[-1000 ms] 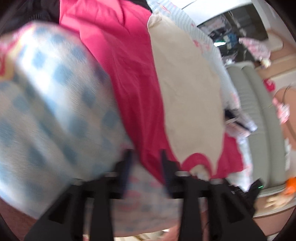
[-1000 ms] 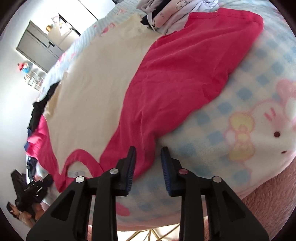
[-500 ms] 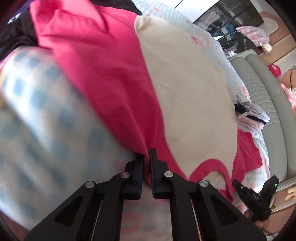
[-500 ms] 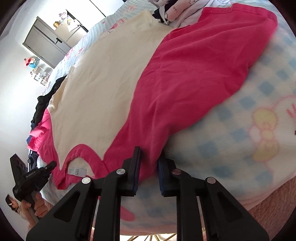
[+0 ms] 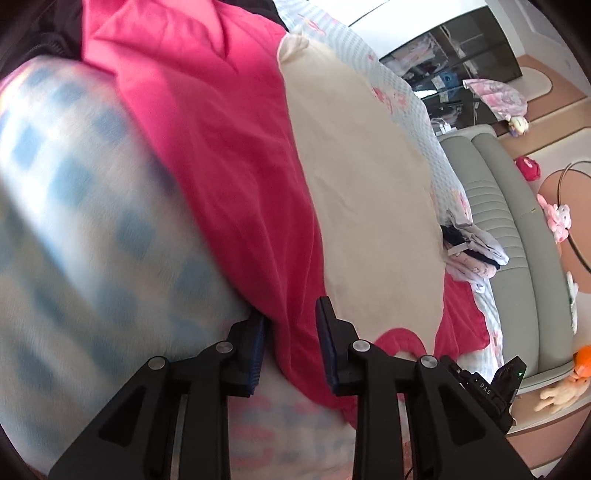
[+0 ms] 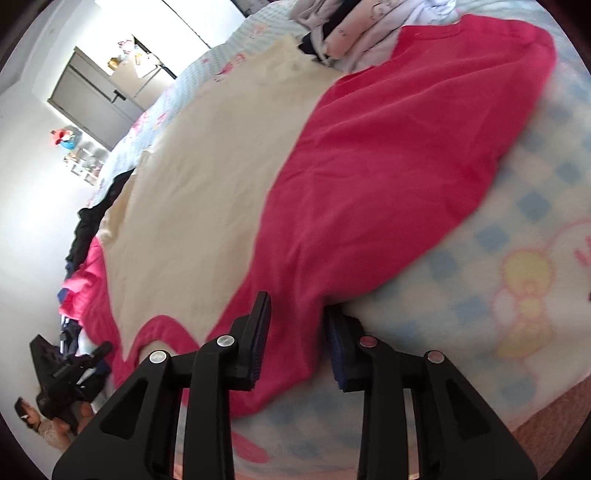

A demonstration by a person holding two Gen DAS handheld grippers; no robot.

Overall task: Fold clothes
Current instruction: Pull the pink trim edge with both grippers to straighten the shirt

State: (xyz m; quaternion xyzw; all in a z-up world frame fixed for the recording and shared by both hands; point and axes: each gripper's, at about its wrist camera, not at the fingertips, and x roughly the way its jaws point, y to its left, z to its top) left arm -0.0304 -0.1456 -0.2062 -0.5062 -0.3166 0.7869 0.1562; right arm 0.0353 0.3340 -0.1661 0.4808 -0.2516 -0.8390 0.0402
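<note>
A pink and cream shirt lies spread flat on a blue-checked blanket; it also shows in the right wrist view. Its cream panel runs down the middle, with the neckline near the front edge. My left gripper is open, with the shirt's pink shoulder edge lying between its fingers. My right gripper is open too, with the opposite pink shoulder edge between its fingers. Each gripper shows in the other's view, low at the side.
A pile of pale printed clothes lies at the shirt's far end. Dark clothes lie beside the shirt. A grey padded headboard runs along the bed's side. A grey cabinet stands by the wall.
Both grippers closed on the shirt's shoulder edges half a second ago and have now opened again. The fabric lies loose between the fingers.
</note>
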